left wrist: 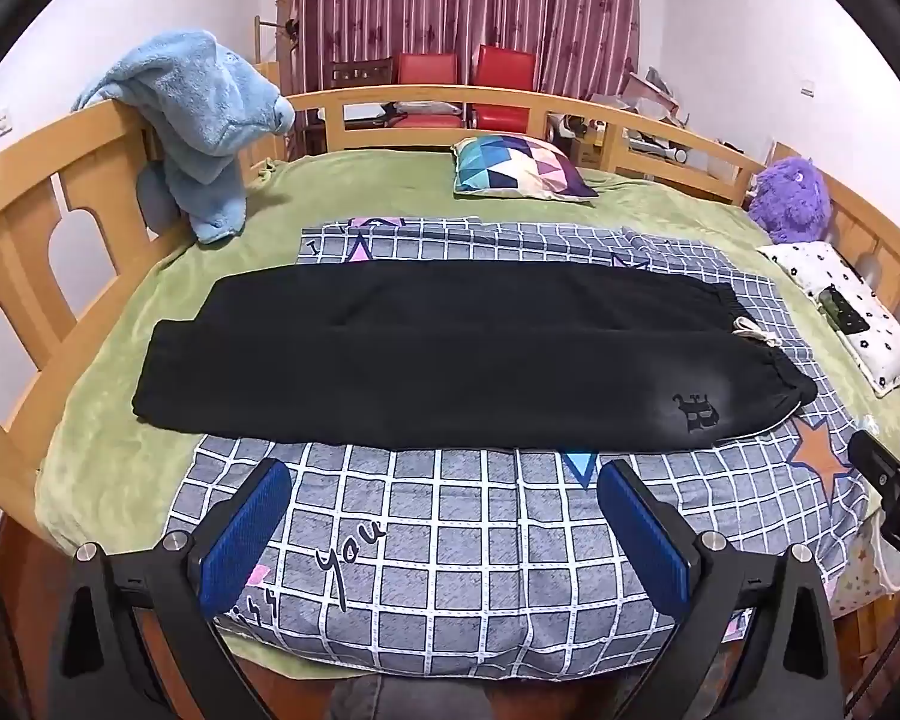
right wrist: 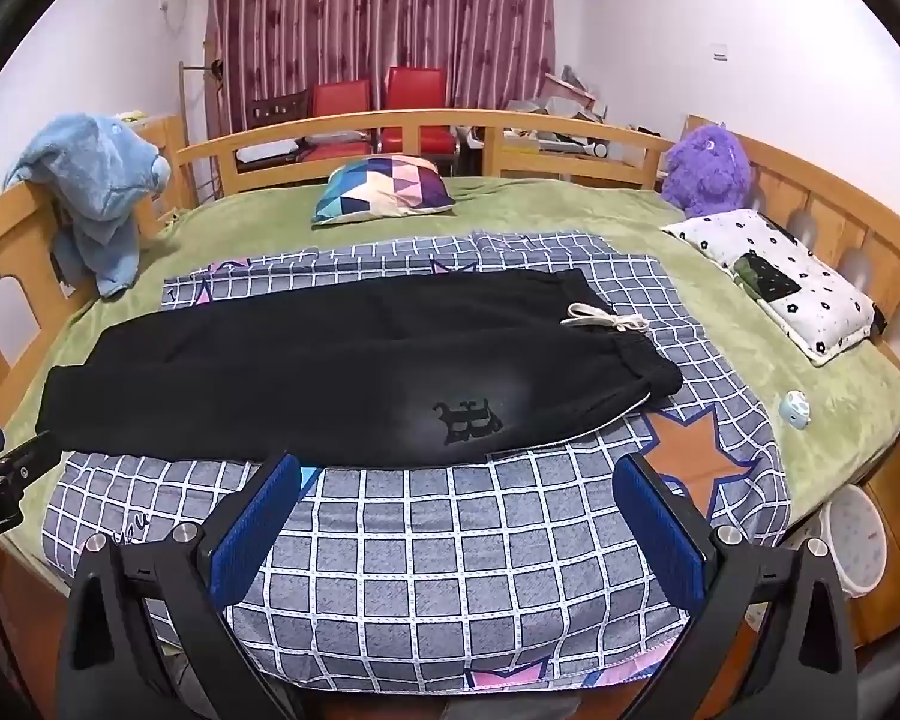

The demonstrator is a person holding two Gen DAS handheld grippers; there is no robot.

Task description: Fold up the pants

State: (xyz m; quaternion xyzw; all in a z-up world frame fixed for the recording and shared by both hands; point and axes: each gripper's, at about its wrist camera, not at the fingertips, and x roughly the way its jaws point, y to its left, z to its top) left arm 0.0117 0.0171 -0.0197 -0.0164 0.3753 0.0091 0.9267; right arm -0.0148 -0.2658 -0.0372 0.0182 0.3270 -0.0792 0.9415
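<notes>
Hovering both the left gripper (left wrist: 444, 516) and right gripper (right wrist: 457, 510) wide open, holding nothing, over the checkered sheet (left wrist: 480, 546) near the black pants (left wrist: 450, 360).

1. our left gripper (left wrist: 444, 513) has black angular arms carrying two flat blue ribbed pads (left wrist: 246, 534).
2. round silver screws (left wrist: 175, 540) sit on the arms just behind each pad.
3. our right gripper (right wrist: 459, 513) has the same build: black frame, blue ribbed pads (right wrist: 660, 531), silver screws (right wrist: 725, 535).
4. in the right wrist view, the black body at the left edge bears white lettering, only partly readable.
</notes>
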